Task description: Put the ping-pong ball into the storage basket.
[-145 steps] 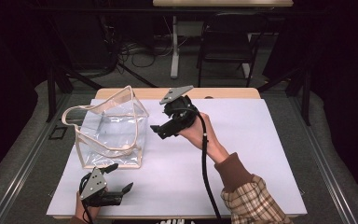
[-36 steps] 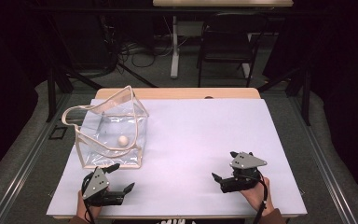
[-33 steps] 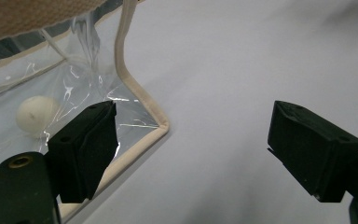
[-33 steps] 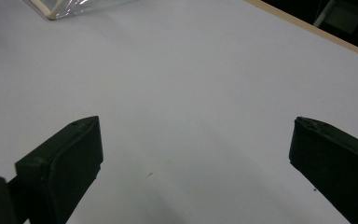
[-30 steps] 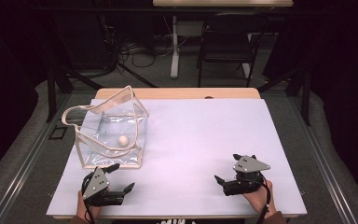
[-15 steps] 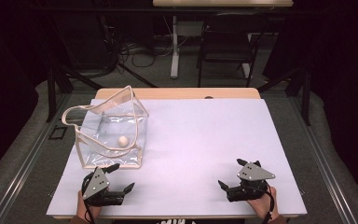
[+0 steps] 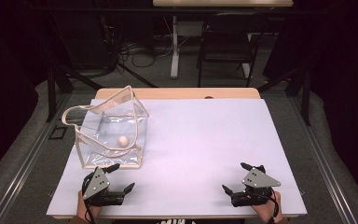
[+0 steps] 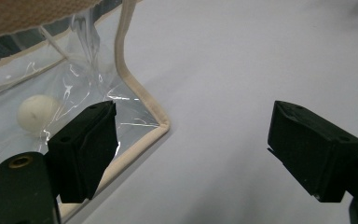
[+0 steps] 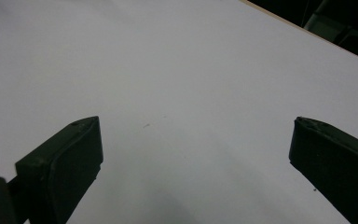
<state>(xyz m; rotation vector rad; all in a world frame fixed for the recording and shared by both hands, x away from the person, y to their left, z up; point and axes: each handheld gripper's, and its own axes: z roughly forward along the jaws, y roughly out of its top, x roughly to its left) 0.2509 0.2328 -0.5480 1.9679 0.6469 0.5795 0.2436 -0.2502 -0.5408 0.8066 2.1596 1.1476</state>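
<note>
A clear plastic bag [image 7: 109, 133] with beige trim stands open on the left of the white table [image 7: 205, 135], and a small cream ball [image 7: 123, 140] lies inside it. My left gripper [image 7: 122, 177] rests open near the front edge, just in front of the bag. In the left gripper view the open left gripper [image 8: 193, 128] faces the bag's near corner [image 8: 142, 109], with the ball [image 8: 36, 112] behind the plastic. My right gripper [image 7: 235, 177] sits open at the front right, nothing between its jaws. In the right gripper view the right gripper [image 9: 196, 135] spans bare tabletop.
Beyond the table's far edge [image 7: 177, 93] stand a dark chair [image 7: 226, 44], a table leg [image 7: 174, 46] and loose cables [image 7: 135, 49] on the floor. A hand [image 7: 268, 212] holds the right gripper at the near edge.
The right gripper has drawn back from beside the bag's mouth to the front right of the table. The ball now lies in the bag. The left gripper has stayed put.
</note>
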